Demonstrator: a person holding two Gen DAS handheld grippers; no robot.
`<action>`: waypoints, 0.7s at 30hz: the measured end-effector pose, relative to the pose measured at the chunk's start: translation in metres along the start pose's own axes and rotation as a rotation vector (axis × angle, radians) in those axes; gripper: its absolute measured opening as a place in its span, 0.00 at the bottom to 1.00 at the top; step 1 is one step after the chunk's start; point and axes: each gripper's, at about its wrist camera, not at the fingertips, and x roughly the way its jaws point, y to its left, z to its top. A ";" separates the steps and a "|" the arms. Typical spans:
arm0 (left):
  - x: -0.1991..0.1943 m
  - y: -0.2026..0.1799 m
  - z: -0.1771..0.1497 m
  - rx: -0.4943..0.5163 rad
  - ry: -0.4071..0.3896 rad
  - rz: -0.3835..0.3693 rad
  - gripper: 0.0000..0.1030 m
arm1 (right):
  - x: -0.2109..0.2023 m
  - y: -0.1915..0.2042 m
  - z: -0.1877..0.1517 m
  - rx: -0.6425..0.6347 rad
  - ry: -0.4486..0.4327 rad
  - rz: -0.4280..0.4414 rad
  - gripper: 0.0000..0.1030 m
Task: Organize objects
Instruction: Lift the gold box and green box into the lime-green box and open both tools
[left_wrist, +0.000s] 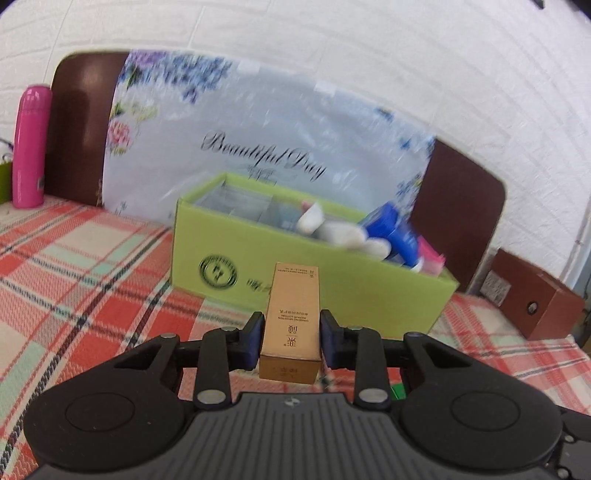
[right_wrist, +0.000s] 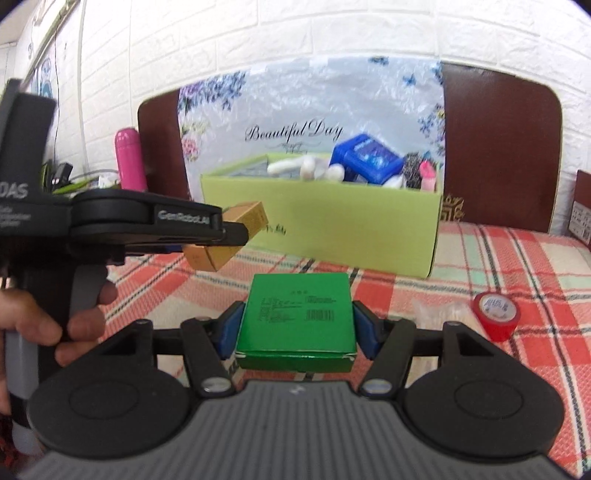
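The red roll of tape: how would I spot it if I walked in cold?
Find the big lime-green storage box standing on the plaid tablecloth. In front of its right corner, apart from it, the red roll of tape lies flat on the cloth. It is the only round red thing there, with a white printed label on top.

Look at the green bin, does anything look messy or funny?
Yes. The green bin is lopsided: its right end is heaped with a blue box, white tubes and a pink bottle sticking up over the rim at tilted angles, while its left end looks nearly empty.
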 end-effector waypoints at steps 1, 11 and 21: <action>-0.005 -0.002 0.002 -0.001 -0.021 -0.012 0.32 | -0.003 -0.002 0.003 0.006 -0.020 0.001 0.59; -0.012 -0.016 0.056 -0.027 -0.121 -0.046 0.32 | -0.008 -0.014 0.063 -0.078 -0.217 -0.032 0.59; 0.034 -0.013 0.120 -0.091 -0.142 -0.068 0.32 | 0.064 -0.018 0.127 -0.248 -0.286 -0.117 0.59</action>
